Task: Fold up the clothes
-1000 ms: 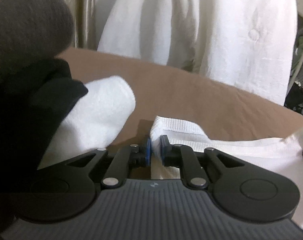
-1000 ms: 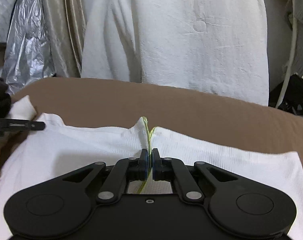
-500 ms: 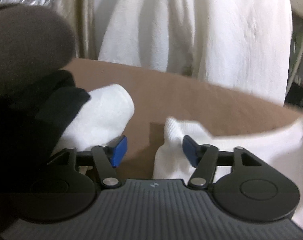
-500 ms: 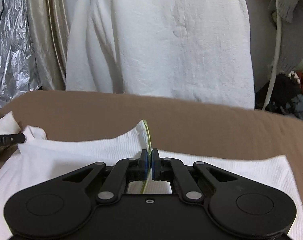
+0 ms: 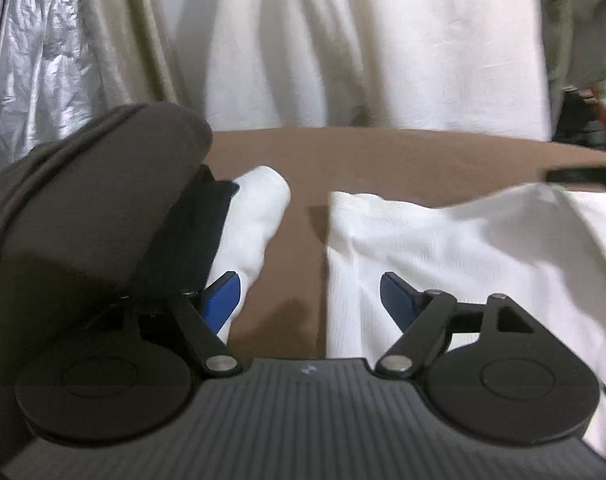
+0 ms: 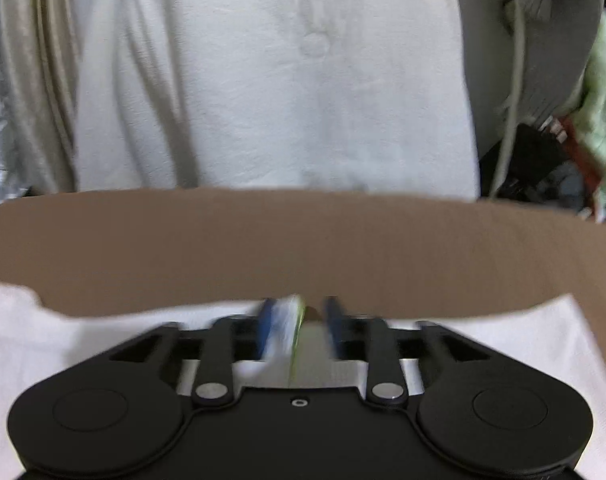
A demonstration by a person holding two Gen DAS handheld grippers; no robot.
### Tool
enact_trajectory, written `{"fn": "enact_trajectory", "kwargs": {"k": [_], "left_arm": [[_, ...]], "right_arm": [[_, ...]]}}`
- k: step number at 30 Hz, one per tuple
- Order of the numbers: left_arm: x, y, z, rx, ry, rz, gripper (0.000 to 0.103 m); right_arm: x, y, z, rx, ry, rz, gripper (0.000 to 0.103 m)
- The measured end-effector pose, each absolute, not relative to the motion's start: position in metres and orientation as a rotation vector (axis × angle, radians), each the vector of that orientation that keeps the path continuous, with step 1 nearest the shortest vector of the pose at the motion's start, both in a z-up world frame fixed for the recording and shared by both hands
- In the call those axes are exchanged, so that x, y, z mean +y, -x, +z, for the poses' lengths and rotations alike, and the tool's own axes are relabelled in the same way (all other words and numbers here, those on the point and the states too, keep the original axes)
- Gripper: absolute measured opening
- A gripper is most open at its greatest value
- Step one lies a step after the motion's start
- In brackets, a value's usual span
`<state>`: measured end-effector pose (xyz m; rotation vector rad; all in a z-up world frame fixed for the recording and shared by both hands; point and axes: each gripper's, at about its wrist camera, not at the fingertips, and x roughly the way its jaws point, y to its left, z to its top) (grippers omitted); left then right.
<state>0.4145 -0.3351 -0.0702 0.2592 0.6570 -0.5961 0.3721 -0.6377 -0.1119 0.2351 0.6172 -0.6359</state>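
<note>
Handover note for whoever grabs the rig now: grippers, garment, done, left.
Left gripper: jaws opening, nothing between them; brown surface shows in the gap.
Right gripper: jaws opening; the garment's yellow-green-edged fold stands between them, pads apparently off it.
White garment: lies flat on the brown surface, far edge straight. To its left a pile: brown garment over black and white pieces.
Done: this fold looks laid down and released.
Left: probably clear the right jaws of the fold, then regrasp for the next fold. Right view is blurred, so check contact.

Garment (image 5: 463, 248) on table (image 5: 383, 160) — folded pile (image 5: 103, 200) left.
</note>
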Motion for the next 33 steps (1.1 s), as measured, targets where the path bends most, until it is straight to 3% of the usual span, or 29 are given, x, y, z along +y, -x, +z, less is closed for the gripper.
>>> {"fn": "enact_trajectory", "kwargs": {"k": [7, 11, 14, 16, 20, 23, 24, 25, 26, 27, 30, 33], "left_arm": [[-0.286, -0.336, -0.082, 0.749, -0.435, -0.586, 0.077], [-0.243, -0.301, -0.103, 0.876, -0.331, -0.562, 0.08], [-0.229, -0.293, -0.127, 0.961, -0.312, -0.549, 0.082], [-0.225, -0.29, -0.136, 0.968, -0.314, -0.529, 0.095], [-0.225, -0.294, -0.147, 0.921, -0.27, -0.569, 0.103], [-0.223, -0.289, -0.163, 0.81, -0.303, -0.62, 0.103], [-0.221, -0.284, -0.164, 0.784, -0.32, -0.628, 0.09], [-0.219, -0.278, -0.16, 0.773, -0.324, -0.653, 0.037], [-0.218, -0.273, -0.152, 0.776, -0.32, -0.683, 0.008], [-0.22, -0.268, -0.143, 0.768, -0.327, -0.671, 0.001], [-0.215, -0.255, -0.118, 0.723, -0.321, -0.598, 0.001], [-0.192, -0.26, -0.105, 0.82, -0.152, -0.555, 0.002]], "right_arm": [[-0.608, -0.333, -0.079, 0.558, -0.345, -0.463, 0.044], [-0.573, -0.257, -0.092, 0.483, -0.536, -0.295, 0.044], [-0.545, -0.216, -0.11, 0.54, -0.549, -0.229, 0.044], [-0.54, -0.201, -0.114, 0.567, -0.547, -0.241, 0.044], [-0.537, -0.174, -0.113, 0.595, -0.574, -0.276, 0.044], [-0.535, -0.16, -0.098, 0.593, -0.517, -0.322, 0.044], [-0.534, -0.155, -0.096, 0.592, -0.504, -0.336, 0.044], [-0.533, -0.15, -0.094, 0.59, -0.492, -0.35, 0.044], [-0.531, -0.143, -0.092, 0.588, -0.494, -0.354, 0.044], [-0.53, -0.137, -0.09, 0.585, -0.497, -0.357, 0.044], [-0.528, -0.123, -0.091, 0.604, -0.499, -0.367, 0.044], [-0.526, -0.109, -0.095, 0.638, -0.478, -0.372, 0.044]]}}
